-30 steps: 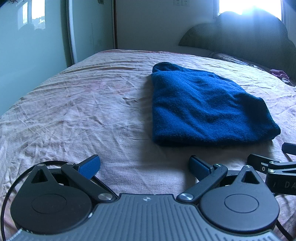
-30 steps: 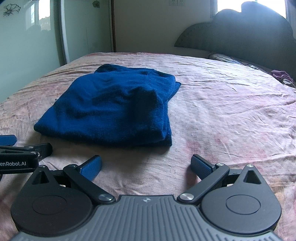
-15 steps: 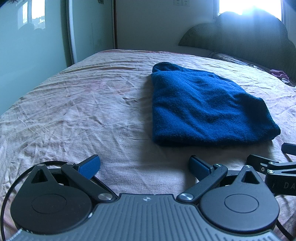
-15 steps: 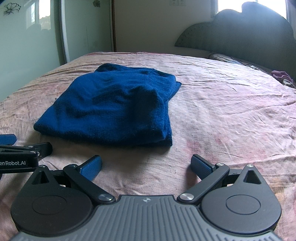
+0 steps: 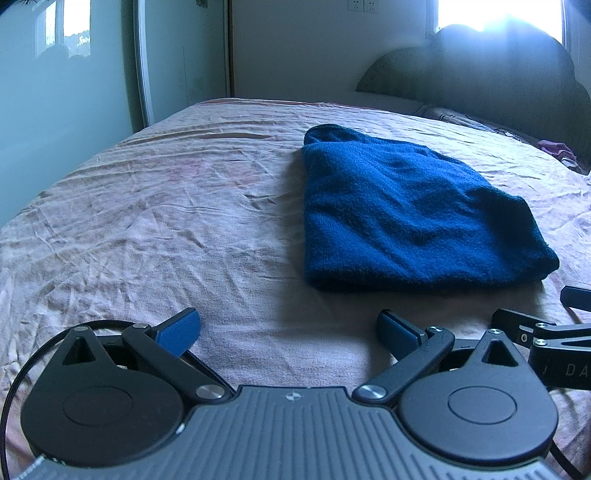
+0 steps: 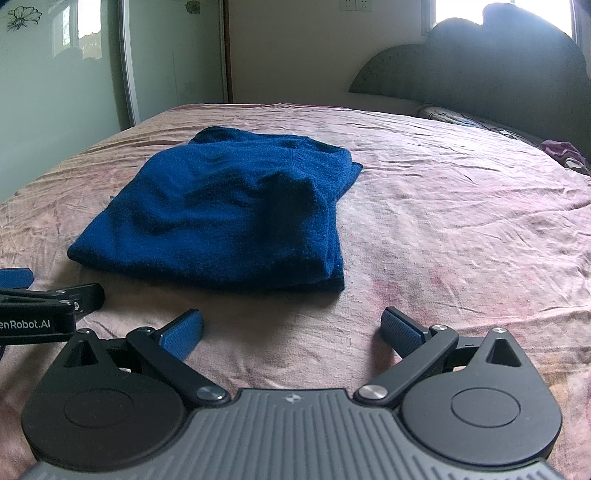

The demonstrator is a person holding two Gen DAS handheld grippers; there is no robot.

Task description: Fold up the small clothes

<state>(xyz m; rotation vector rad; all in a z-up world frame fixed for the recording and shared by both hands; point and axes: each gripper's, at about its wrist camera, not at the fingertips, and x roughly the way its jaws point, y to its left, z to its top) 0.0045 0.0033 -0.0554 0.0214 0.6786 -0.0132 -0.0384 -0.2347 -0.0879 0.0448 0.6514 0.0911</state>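
Left gripper (image 5: 288,332) low over the bed (image 5: 147,221), fingers spread wide, nothing between the blue pads (image 5: 179,334) — only wrinkled pink sheet. Right gripper (image 6: 291,332) likewise spread apart and empty, just above the sheet (image 6: 461,240). Both set side by side near the foot of the bed: right one showing at the right edge of the left view (image 5: 554,332), left one at the left edge of the right view (image 6: 40,306), with part of a printed label on its side.

Blue sweater (image 5: 406,214) folded into a thick, roughly rectangular bundle, flat on the sheet, ahead of both grippers and apart from them. Seen from the left camera, off to the right of centre; seen from the right camera (image 6: 229,210), off to the left — so lying roughly between the two, further up the bed. Near edge rounded and doubled over, a few soft humps on top.

Dark headboard (image 6: 480,74) at the far end under a bright window (image 5: 495,14). Small purple cloth (image 6: 561,151) by the pillow (image 6: 461,118). Glossy wardrobe door (image 6: 55,74) along the left wall.
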